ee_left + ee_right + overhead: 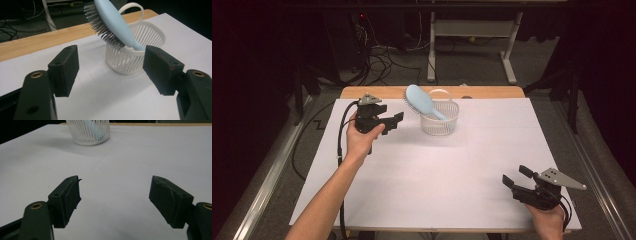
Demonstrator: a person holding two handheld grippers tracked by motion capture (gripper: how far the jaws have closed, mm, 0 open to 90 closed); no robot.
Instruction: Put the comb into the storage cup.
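Note:
A light blue hairbrush (421, 101) (113, 23) stands tilted in a white slatted basket (440, 120) (136, 56) (88, 131) at the back middle of the table; its handle is inside and its bristled head sticks out up and to the left. My left gripper (398, 118) (111, 71) is held above the table just left of the basket, pointing toward it, open with nothing between its jaws. Near the front right corner, my right gripper (517, 176) (115, 200) rests low over the white surface, open and empty.
A white sheet (437, 170) covers the table, with a wooden strip (362, 93) bare along the back edge. Behind the table are a white desk frame (472, 45) and cables (382, 60) on the floor. A black cable (343, 135) trails from the left gripper.

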